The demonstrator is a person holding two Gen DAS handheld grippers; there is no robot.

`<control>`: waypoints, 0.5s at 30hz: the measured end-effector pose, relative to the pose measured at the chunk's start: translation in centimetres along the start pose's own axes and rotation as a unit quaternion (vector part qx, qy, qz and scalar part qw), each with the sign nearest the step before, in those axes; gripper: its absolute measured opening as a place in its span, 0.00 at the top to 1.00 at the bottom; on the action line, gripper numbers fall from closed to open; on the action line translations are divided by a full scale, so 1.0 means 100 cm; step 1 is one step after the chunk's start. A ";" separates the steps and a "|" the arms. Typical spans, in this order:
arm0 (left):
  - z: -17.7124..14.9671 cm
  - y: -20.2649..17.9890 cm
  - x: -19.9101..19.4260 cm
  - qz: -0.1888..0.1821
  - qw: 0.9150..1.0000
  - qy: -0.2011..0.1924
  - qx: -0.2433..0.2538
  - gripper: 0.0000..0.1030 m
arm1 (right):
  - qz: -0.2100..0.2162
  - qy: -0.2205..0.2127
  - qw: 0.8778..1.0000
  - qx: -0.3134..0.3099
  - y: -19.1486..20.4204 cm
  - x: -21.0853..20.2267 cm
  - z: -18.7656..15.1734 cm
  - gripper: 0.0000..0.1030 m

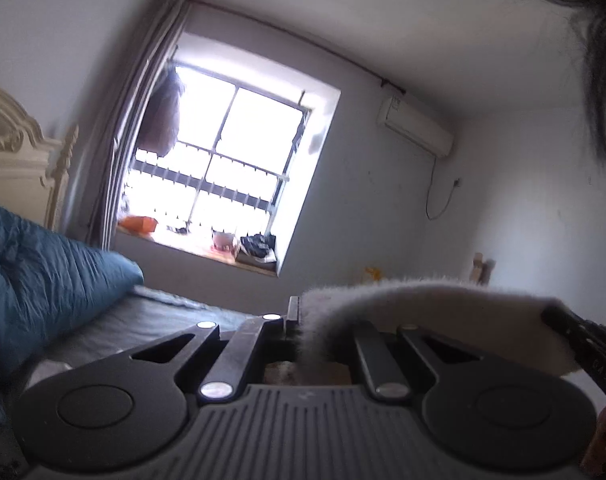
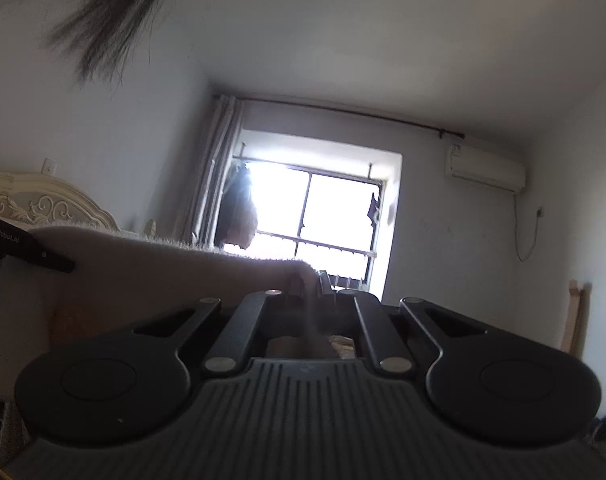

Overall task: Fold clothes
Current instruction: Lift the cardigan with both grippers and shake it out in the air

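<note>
A pale fuzzy garment (image 1: 423, 300) is stretched in the air between both grippers, above the bed. My left gripper (image 1: 295, 316) is shut on one end of its top edge; the cloth runs right from the jaws to the other gripper's black tip (image 1: 583, 340). In the right wrist view the same fuzzy garment (image 2: 163, 276) spreads leftward from my right gripper (image 2: 317, 280), which is shut on its edge. The left gripper's black finger (image 2: 31, 250) pinches the cloth at the far left there. The hanging lower part of the garment is hidden.
A dark bed sheet (image 1: 163, 320) with a blue quilt (image 1: 43, 272) lies at lower left, a cream carved headboard (image 2: 43, 200) behind. A bright window (image 1: 231, 160) with a cluttered sill faces me. An air conditioner (image 2: 485, 170) hangs on the right wall. The person's dark hair (image 2: 103, 20) dangles above.
</note>
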State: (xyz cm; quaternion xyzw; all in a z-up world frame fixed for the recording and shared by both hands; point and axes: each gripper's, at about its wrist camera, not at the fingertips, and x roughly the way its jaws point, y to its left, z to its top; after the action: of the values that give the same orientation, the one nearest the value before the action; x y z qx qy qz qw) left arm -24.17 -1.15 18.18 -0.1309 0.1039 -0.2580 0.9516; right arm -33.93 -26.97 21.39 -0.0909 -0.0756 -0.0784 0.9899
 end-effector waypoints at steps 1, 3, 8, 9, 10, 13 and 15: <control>-0.007 0.007 0.007 0.000 1.000 0.011 -0.001 0.95 | -0.006 0.011 1.000 0.003 0.002 0.003 -0.006 0.97; -0.021 0.023 0.027 -0.002 0.999 0.033 -0.007 0.95 | -0.017 0.037 0.999 0.009 0.005 0.015 -0.020 0.97; -0.038 0.042 0.074 -0.001 0.998 0.067 -0.012 0.95 | -0.048 0.110 0.993 0.010 0.010 0.070 -0.064 0.97; -0.041 0.045 0.087 0.000 0.997 0.075 -0.016 0.95 | -0.050 0.127 0.990 0.021 0.006 0.083 -0.073 0.97; -0.043 0.047 0.099 0.000 0.996 0.083 -0.020 0.95 | -0.049 0.138 0.989 0.032 0.003 0.093 -0.080 0.97; -0.052 0.048 0.147 0.018 0.996 0.091 -0.017 0.95 | -0.043 0.162 0.984 0.052 -0.008 0.130 -0.102 0.97; -0.052 0.048 0.186 0.036 0.995 0.093 -0.015 0.95 | -0.034 0.168 0.984 0.053 -0.019 0.162 -0.115 0.97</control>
State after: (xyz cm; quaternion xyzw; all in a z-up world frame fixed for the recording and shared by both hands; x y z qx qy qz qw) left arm -7.57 -7.79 9.39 -0.1171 0.2011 -0.2326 0.9443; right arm -16.85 -33.32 13.14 -0.0213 0.0844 -0.1222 0.9887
